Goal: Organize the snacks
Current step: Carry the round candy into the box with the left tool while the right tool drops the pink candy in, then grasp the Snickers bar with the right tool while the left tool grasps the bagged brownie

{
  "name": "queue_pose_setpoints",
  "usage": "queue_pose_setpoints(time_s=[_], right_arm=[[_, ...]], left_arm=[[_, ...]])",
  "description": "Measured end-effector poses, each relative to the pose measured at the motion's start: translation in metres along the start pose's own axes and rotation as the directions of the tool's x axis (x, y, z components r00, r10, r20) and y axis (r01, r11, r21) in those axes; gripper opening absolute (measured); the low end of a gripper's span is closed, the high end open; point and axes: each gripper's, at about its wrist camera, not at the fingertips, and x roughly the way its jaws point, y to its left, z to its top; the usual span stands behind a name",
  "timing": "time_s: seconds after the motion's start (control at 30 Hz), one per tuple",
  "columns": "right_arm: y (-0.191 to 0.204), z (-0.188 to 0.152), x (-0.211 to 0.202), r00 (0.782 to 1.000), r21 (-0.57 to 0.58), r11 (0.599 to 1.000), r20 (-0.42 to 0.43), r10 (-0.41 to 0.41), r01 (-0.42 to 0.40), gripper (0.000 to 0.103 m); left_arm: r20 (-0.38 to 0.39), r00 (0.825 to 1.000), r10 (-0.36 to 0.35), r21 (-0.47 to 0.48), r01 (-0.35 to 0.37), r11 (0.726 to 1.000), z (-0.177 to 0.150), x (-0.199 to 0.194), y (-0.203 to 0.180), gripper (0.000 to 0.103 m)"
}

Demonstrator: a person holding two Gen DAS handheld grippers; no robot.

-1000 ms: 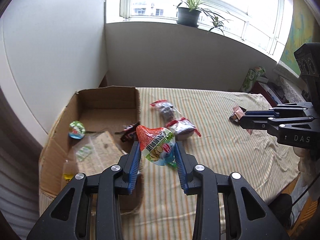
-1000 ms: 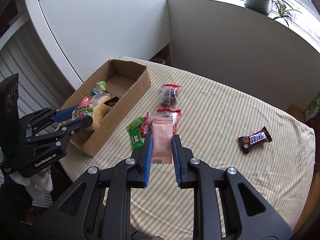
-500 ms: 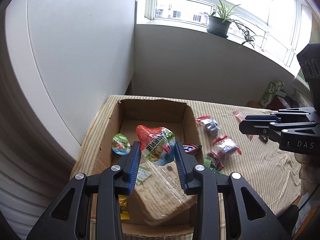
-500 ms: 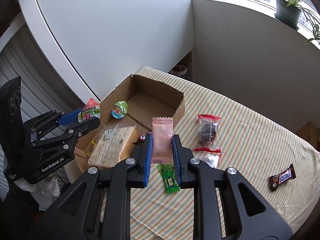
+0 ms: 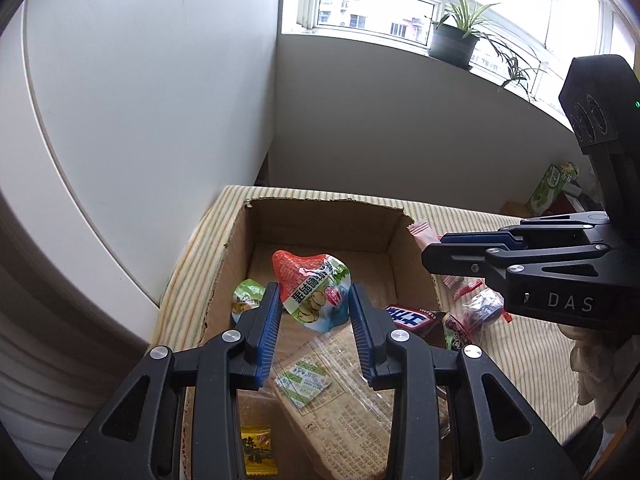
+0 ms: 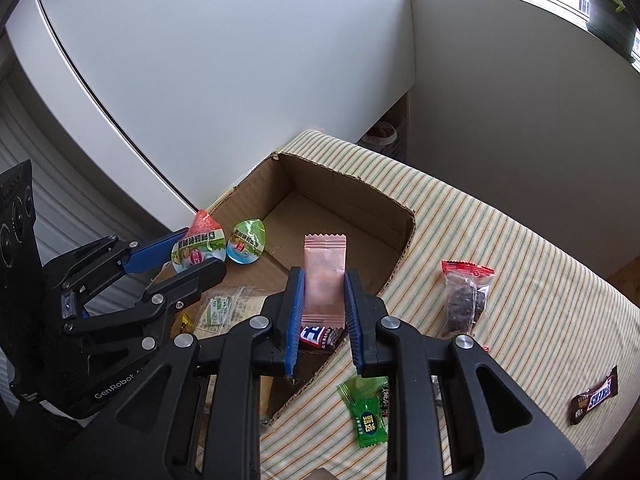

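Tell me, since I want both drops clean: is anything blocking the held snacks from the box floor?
Nothing visible blocks the pink sachet; bare floor of the cardboard box lies beyond it. Under the jelly cup, a clear cracker packet already lies.

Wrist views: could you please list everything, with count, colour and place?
cardboard box: one, brown, left on table
green jelly cup: one, green, in box
cracker pack: one, clear, in box
yellow candy: one, yellow, in box
chocolate bar: one, dark, in box
green candy: one, green, beside box
snack packs: two, red-sealed, right of box
Snickers bar: one, brown, table's right
potted plant: one, green, windowsill
left claw: one, black-blue, gripping red-topped jelly cup over box, jaws just easing open
right claw: one, black-blue, gripping pink sachet over box
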Motion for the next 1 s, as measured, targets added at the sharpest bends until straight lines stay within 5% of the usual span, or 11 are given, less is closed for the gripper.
queue_pose_setpoints(time_s=[0.13,0.53,1.0], right_arm=[[-0.001,0.0,-0.003,0.999,-0.004,0.999,0.021,-0.034,0.034,0.052],[-0.021,-0.018,-0.043,0.995,0.029,0.997,0.063,-0.074,0.072,0.054],[-0.081,-0.071,-0.109,0.981,0.129,0.98,0.099,-0.166,0.153,0.064]], left_arm=[[-0.004,1.0,-0.001,-0.016,0.001,1.0,0.001,-0.001,0.004,0.041],[0.024,1.0,-0.013,-0.022,0.013,1.0,-0.004,-0.021,-0.002,0.045],[0.024,0.993,-0.112,0.042,0.111,0.993,-0.015,-0.035,-0.065,0.045]])
